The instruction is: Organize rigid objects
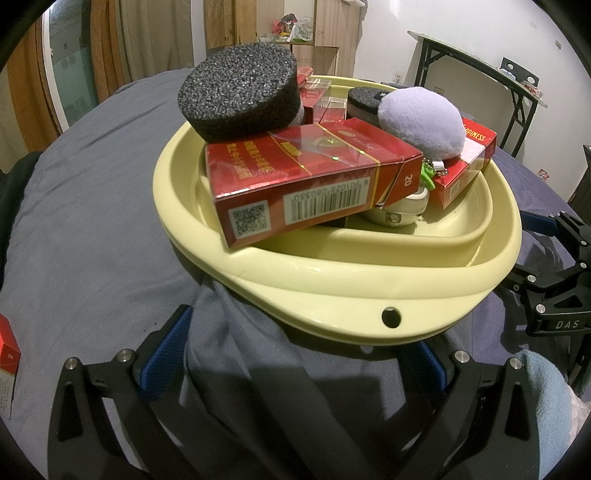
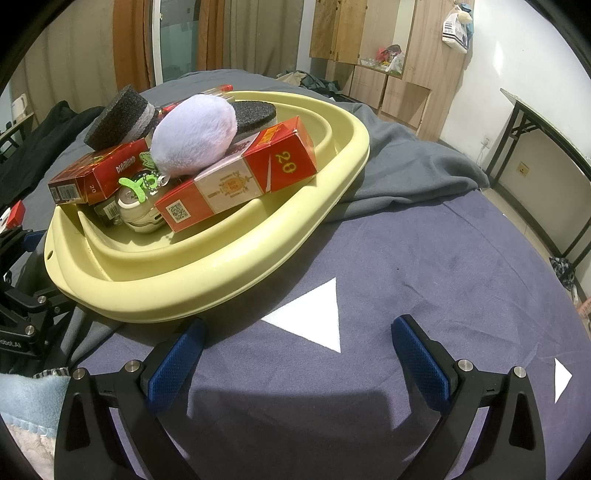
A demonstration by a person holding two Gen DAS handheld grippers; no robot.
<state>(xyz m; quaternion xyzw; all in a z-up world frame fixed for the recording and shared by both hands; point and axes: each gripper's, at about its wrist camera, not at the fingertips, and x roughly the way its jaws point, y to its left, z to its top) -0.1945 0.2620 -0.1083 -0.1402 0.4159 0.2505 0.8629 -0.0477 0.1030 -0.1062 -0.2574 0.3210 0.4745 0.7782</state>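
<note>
Bedding sags under your piled yellow basin point(image 1: 369, 280), so with both the left claw point(image 1: 295, 354) and right claw point(image 2: 295, 343) wide open and empty, grip its stiff, slick rim

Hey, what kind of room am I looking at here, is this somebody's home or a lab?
Most likely a bedroom in a home. The yellow basin sits on a bed-like surface under a grey sheet, with wooden wardrobes and long curtains behind, plus a folding table by the wall.
</note>
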